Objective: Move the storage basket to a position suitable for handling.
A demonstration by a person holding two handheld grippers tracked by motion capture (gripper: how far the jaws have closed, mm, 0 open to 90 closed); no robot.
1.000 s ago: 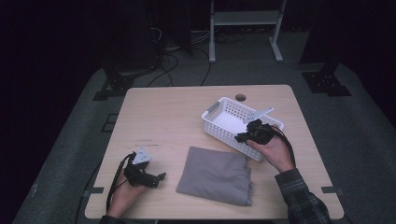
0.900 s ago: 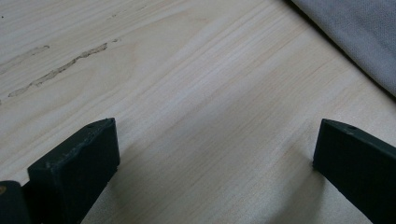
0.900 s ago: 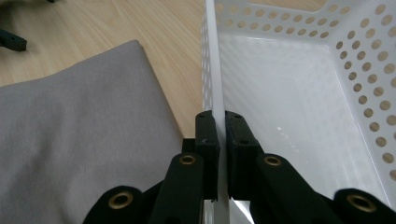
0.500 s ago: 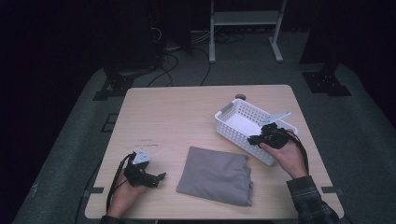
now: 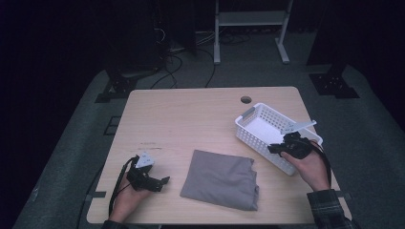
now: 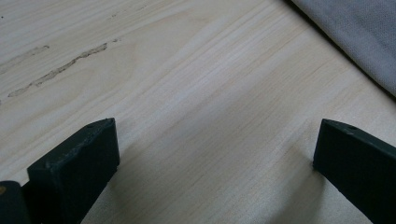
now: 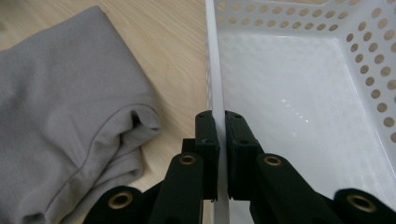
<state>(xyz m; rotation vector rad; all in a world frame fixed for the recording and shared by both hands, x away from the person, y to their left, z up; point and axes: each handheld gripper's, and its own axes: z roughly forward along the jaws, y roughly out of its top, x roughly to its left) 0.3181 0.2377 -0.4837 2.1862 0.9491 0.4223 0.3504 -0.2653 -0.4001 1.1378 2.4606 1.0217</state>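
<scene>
Currently the white perforated plastic basket (image 5: 267, 130) sits near the right edge of the pale wooden table (image 5: 191, 119), its long axis running diagonally from the far middle toward the near right corner, open side up. The right gripper (image 5: 282, 149) pinches the basket's near long wall (image 7: 215, 93), jaws closed on either side of it. Just left lies a folded grey cloth (image 5: 222, 180) by the near edge. The left gripper (image 5: 160, 182) rests near the near left corner, jaws wide apart over bare wood, holding nothing.
</scene>
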